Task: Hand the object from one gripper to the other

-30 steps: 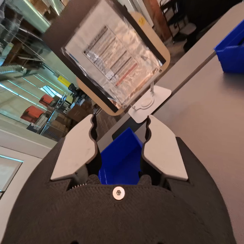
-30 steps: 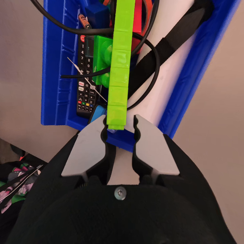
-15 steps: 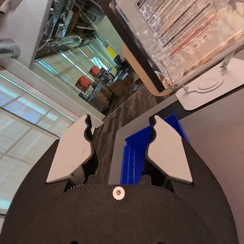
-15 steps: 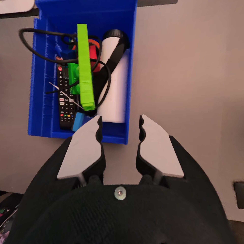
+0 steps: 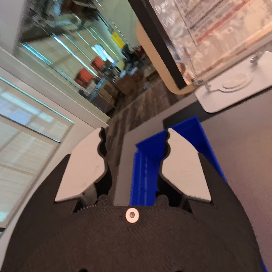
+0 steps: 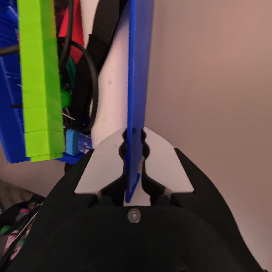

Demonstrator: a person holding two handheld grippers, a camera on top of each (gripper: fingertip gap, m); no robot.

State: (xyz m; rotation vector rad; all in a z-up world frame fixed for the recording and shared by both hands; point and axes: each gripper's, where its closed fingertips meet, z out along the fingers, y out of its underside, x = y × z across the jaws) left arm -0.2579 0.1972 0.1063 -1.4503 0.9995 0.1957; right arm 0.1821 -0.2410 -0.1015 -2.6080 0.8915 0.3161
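In the right wrist view my right gripper (image 6: 133, 130) straddles the right wall of a blue bin (image 6: 139, 73), with the jaws closed in against both faces of the wall. The bin holds a long lime-green brick bar (image 6: 41, 88), a white cylinder (image 6: 111, 95) with a black strap, black cable and other small items. In the left wrist view my left gripper (image 5: 134, 129) is open and empty, held tilted above the table edge, with a blue bin (image 5: 144, 169) behind its right finger.
A sign stand with a clear sleeve (image 5: 220, 36) and white base plate (image 5: 232, 88) stands on the grey table (image 5: 242, 154) beyond the left gripper. A small light-blue block (image 6: 71, 142) lies at the bin's near end. Patterned fabric (image 6: 16, 235) shows below the table edge. The left gripper's tips are roughly 65 cm from the right gripper's. The small light-blue block (image 6: 71, 142) lies around 11 cm away from my right fingertips.
My right gripper has moved forward and right from above the bin, and its jaws have narrowed around the bin's right wall. My left gripper has tilted slightly and stays open.
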